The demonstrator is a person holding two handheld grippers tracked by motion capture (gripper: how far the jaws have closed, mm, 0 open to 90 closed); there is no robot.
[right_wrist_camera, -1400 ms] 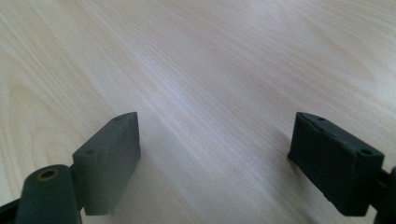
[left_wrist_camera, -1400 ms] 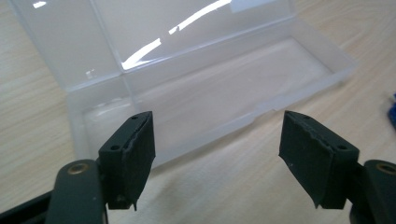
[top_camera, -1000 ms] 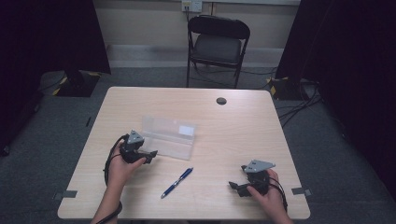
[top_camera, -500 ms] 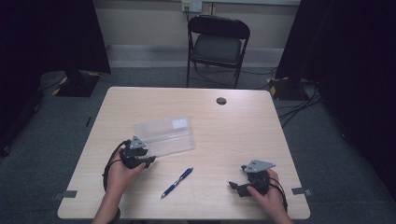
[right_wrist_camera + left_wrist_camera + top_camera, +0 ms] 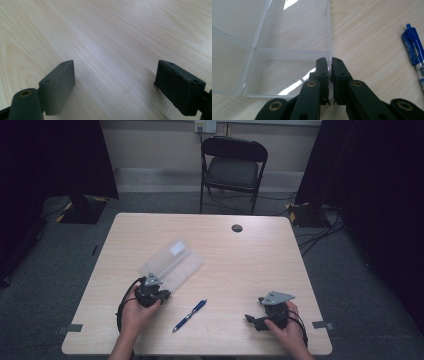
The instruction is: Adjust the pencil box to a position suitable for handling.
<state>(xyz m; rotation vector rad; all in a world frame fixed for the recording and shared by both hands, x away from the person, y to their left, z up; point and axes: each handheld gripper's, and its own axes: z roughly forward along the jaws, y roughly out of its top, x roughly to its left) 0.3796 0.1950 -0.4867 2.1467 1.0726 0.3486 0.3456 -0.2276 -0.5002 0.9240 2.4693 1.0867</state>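
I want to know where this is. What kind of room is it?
Probably a recording studio or lab: black curtains at both sides, a light wooden table, an empty black folding chair, and cables on grey carpet.

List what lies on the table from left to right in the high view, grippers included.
Left gripper, shut on the wall of the clear plastic box → blue pen → right gripper, jaws open, resting on the table.
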